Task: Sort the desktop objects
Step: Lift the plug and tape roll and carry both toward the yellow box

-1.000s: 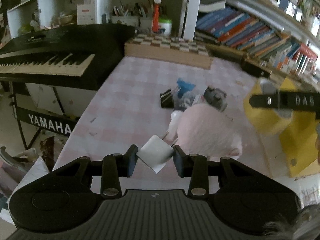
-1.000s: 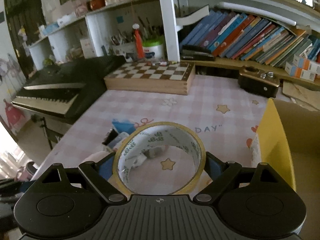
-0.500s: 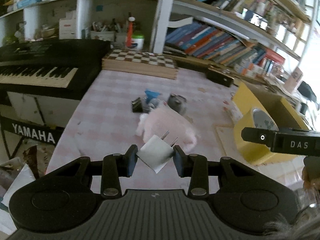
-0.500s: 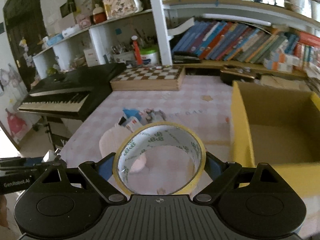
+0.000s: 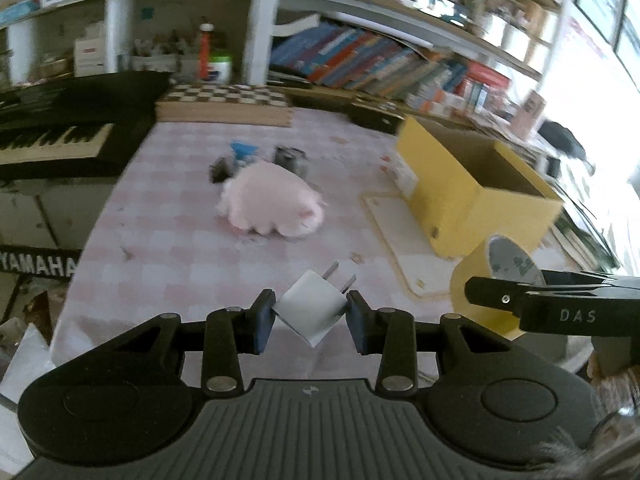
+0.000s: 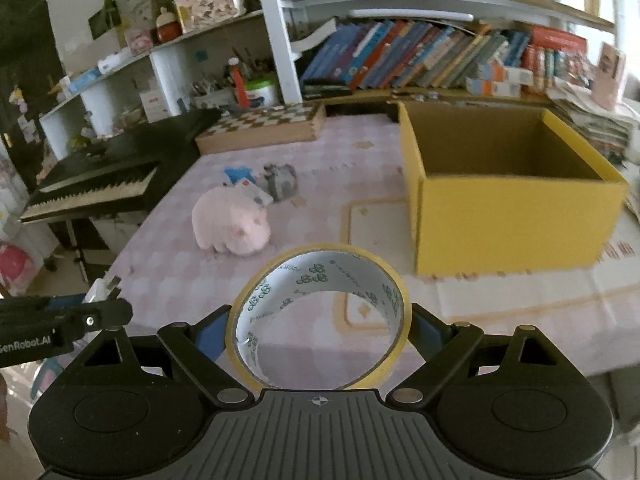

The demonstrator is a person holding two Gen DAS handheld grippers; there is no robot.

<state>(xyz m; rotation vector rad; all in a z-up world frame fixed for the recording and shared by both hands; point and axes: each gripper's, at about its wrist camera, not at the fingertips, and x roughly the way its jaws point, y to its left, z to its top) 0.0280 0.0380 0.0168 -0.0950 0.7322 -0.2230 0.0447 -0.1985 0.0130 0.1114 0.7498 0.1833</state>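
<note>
now the left gripper (image 5: 311, 312) is closed on a white plug (image 5: 310, 307), its prongs pointing forward, above the table (image 5: 168, 240). the right gripper (image 6: 320, 330) clamps a yellow tape roll (image 6: 320, 316) by its sides, near the open yellow box (image 6: 508, 216). a pink plush (image 6: 230, 226) lies on the table, with small items behind it.

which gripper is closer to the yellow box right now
Right. The right gripper, holding the tape roll, sits just in front of the yellow box. The left gripper, holding the white plug, is farther off to the side.
</note>
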